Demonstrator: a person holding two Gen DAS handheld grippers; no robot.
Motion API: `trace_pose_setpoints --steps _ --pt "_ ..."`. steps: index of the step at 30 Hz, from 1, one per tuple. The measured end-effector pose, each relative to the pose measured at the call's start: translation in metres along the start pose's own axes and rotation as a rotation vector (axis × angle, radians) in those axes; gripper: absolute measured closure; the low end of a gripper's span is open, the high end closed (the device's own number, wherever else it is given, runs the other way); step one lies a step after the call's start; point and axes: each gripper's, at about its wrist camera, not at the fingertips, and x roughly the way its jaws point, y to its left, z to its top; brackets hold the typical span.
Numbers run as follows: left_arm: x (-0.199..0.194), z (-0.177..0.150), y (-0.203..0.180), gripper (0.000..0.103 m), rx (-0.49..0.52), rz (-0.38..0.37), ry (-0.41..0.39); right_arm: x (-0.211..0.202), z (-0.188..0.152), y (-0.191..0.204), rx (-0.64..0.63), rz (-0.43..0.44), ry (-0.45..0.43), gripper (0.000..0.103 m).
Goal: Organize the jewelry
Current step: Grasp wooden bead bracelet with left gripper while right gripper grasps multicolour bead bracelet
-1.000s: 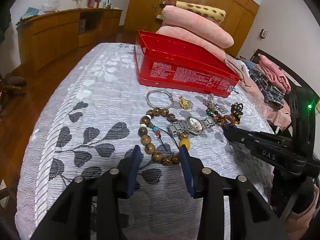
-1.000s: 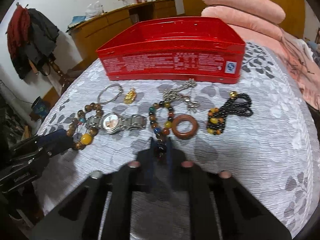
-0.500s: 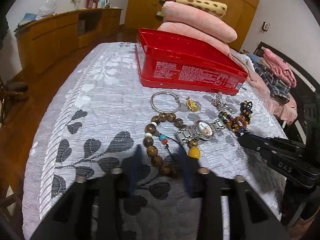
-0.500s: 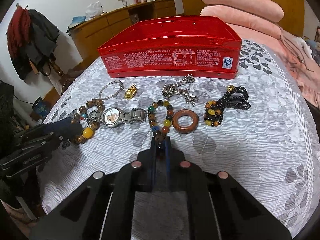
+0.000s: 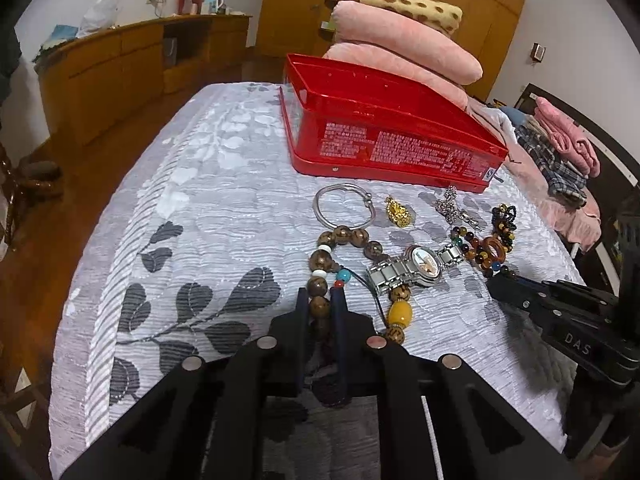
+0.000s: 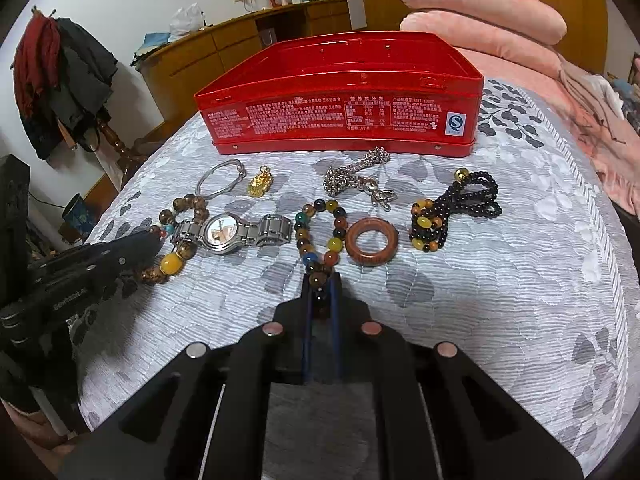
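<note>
Jewelry lies on the grey leaf-patterned bedspread in front of an open red tin (image 5: pixel 392 136) (image 6: pixel 340 112). My left gripper (image 5: pixel 320 300) is shut on the near beads of the brown wooden bead bracelet (image 5: pixel 344 240), which has a yellow bead (image 6: pixel 172 263). My right gripper (image 6: pixel 320 280) is shut on the near end of the multicoloured bead bracelet (image 6: pixel 320 232). Between them lies a silver watch (image 5: pixel 416 268) (image 6: pixel 230 232). A brown wooden ring (image 6: pixel 372 242), a black bead string (image 6: pixel 452 212), a silver chain (image 6: pixel 356 174), a gold charm (image 6: pixel 260 181) and a silver bangle (image 5: pixel 344 206) lie around.
Pink pillows (image 5: pixel 404 44) are stacked behind the tin. Folded clothes (image 5: pixel 560 152) lie at the right. A wooden sideboard (image 5: pixel 120 68) stands along the left wall. The bed's edge drops off at the left (image 5: pixel 80 260).
My left gripper moved forward and closed on the wooden bead bracelet. My right gripper stayed shut on the coloured beads and pulled back slightly.
</note>
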Motion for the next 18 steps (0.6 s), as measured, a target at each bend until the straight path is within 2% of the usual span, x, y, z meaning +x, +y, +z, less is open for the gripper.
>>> trace_pose_setpoints --steps 7,10,18 --pt "-0.001 0.001 0.002 0.092 -0.019 -0.010 -0.013 -0.001 0.000 0.001 -0.003 -0.007 -0.004 0.096" --pt "-0.007 0.000 0.004 0.092 -0.049 -0.046 -0.033 -0.005 0.000 0.002 -0.003 -0.004 -0.009 0.096" --pt "-0.044 0.010 -0.005 0.092 -0.043 -0.112 -0.138 -0.026 0.005 0.003 -0.011 0.005 -0.058 0.096"
